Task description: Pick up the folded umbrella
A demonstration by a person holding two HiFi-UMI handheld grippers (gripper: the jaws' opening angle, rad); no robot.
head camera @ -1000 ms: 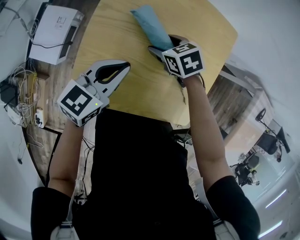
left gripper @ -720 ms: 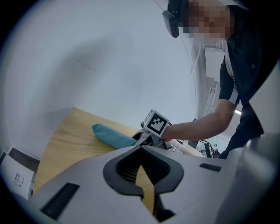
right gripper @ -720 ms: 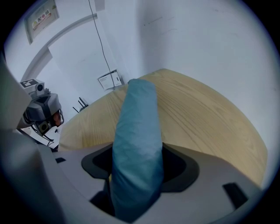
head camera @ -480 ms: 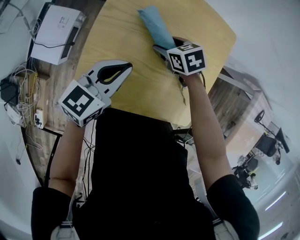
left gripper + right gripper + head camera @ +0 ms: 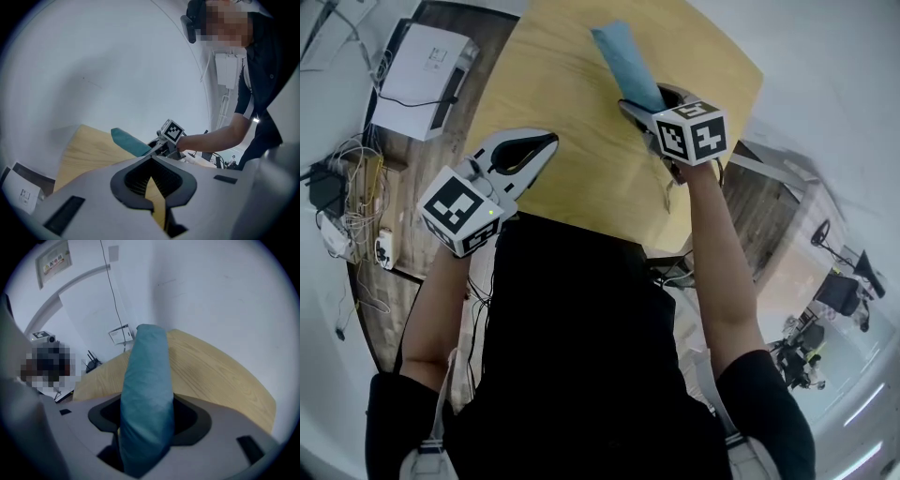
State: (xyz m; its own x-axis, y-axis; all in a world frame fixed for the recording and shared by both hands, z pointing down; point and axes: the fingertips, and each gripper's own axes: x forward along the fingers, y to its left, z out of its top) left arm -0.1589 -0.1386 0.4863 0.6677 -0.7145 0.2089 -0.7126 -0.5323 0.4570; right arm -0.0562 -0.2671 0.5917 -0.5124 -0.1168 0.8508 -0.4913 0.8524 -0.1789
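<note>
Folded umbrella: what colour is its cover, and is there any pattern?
Plain teal blue, no pattern visible on the folded umbrella; clearest in the right gripper view.

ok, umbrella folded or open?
Folded: the umbrella is one narrow teal bundle, with no canopy spread.

A light wooden table [image 5: 572,122] with rounded corners stands on a dark plank floor [image 5: 403,169], close against plain white walls [image 5: 834,56]. On the floor left of the table lie a white boxy device [image 5: 422,75] and a tangle of cables [image 5: 347,187]. Well beyond the table's right edge stands dark, blurred office furniture [image 5: 839,289], and on the wall past the table hang a framed notice [image 5: 52,261] and a thin cable [image 5: 108,282].
</note>
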